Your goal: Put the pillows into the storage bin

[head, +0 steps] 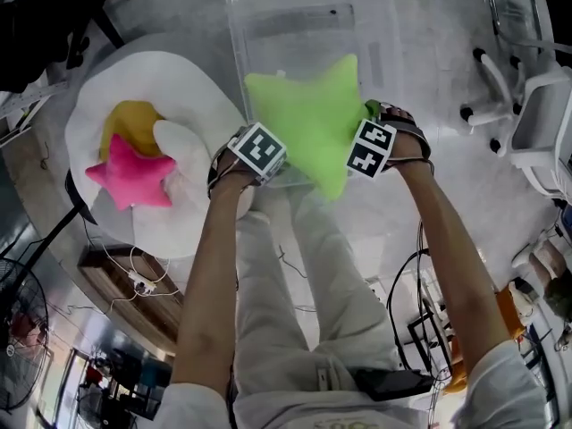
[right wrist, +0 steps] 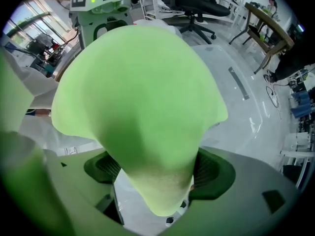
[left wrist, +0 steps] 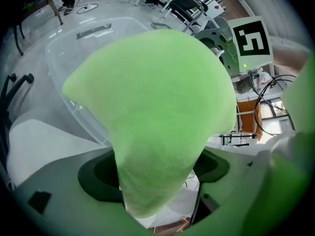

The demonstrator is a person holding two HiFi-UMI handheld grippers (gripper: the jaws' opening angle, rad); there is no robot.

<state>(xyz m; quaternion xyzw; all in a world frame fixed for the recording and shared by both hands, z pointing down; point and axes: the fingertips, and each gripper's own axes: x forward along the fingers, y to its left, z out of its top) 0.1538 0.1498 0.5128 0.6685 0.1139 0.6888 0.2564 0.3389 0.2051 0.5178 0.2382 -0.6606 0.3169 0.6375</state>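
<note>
Green star pillow (head: pixel 308 119) over storage bin (head: pixel 295 34) at 12 o'clock; my left gripper (head: pixel 259 150) and right gripper (head: pixel 374 146) each clamp one arm.

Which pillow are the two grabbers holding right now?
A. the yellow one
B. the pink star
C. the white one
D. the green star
D: the green star pillow is pinched between the jaws of the left gripper and of the right gripper, while the pink star pillow lies off to the side.
</note>
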